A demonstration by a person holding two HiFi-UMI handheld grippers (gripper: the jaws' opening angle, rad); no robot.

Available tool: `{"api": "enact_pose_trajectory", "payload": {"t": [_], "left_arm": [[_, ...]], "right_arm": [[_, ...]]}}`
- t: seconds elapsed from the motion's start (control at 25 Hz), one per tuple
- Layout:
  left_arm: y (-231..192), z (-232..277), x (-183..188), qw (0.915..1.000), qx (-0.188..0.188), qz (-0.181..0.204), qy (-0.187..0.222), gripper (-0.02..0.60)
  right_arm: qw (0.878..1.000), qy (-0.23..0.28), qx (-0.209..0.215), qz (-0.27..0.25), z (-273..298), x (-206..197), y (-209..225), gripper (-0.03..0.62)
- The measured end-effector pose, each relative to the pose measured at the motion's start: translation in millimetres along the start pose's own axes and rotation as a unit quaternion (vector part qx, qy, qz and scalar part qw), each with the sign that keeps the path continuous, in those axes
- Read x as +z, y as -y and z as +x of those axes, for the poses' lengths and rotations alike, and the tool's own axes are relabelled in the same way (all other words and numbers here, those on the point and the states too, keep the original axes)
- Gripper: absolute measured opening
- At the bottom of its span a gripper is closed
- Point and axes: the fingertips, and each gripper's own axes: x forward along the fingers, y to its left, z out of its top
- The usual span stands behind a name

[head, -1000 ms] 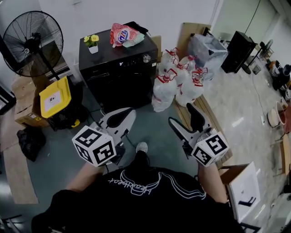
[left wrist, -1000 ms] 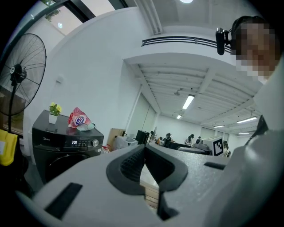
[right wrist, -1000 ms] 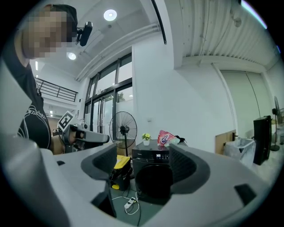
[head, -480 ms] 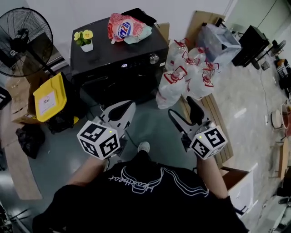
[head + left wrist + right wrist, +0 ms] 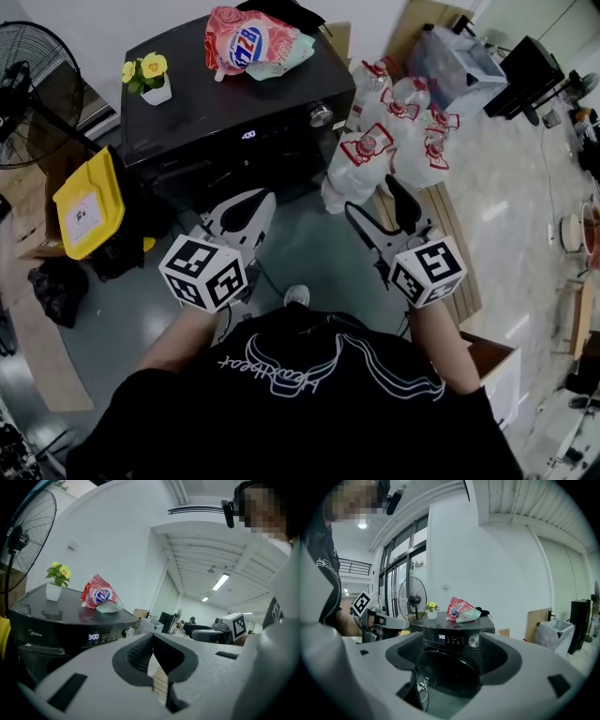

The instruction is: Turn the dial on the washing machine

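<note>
The black washing machine [image 5: 234, 112] stands ahead of me, its silver dial [image 5: 321, 115] at the right end of the control panel. In the right gripper view the dial [image 5: 474, 641] sits beside the lit display [image 5: 441, 637], framed between my open jaws. My right gripper [image 5: 370, 195] is open and empty, well short of the machine. My left gripper [image 5: 251, 202] is shut with nothing in it, also short of the machine. In the left gripper view the left gripper [image 5: 152, 641] has its pads touching, and the dial [image 5: 127, 631] shows small to their left.
A detergent bag [image 5: 248, 42] and a potted yellow flower [image 5: 150, 80] rest on the machine's top. Several big water bottles [image 5: 389, 141] crowd its right side. A yellow-lidded bin [image 5: 84, 202] and a standing fan [image 5: 28, 84] are on the left. A cardboard box [image 5: 492, 370] sits at lower right.
The washing machine has come closer and larger in the head view. Both grippers keep the same pose, left shut, right open.
</note>
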Motion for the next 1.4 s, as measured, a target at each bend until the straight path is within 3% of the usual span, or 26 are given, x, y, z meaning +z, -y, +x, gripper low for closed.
{"api": "enact_pose_trajectory", "payload": {"t": [0.64,1.2,1.4], "left_arm": [[-51,20,-18,0.9977,0.065,-0.021,-0.008,0.005],[-98,19,-27,0.9908,0.132,-0.027,-0.011,0.005],[-114,16,-34,0.9875,0.153,-0.037,-0.012,0.005]], "right_arm": [[0.992,-0.035,-0.031,-0.119,88,-25,44,0.353],[0.980,-0.074,-0.050,-0.179,193,-68,88,0.351],[0.979,-0.088,-0.051,-0.175,218,-85,96,0.344]]}}
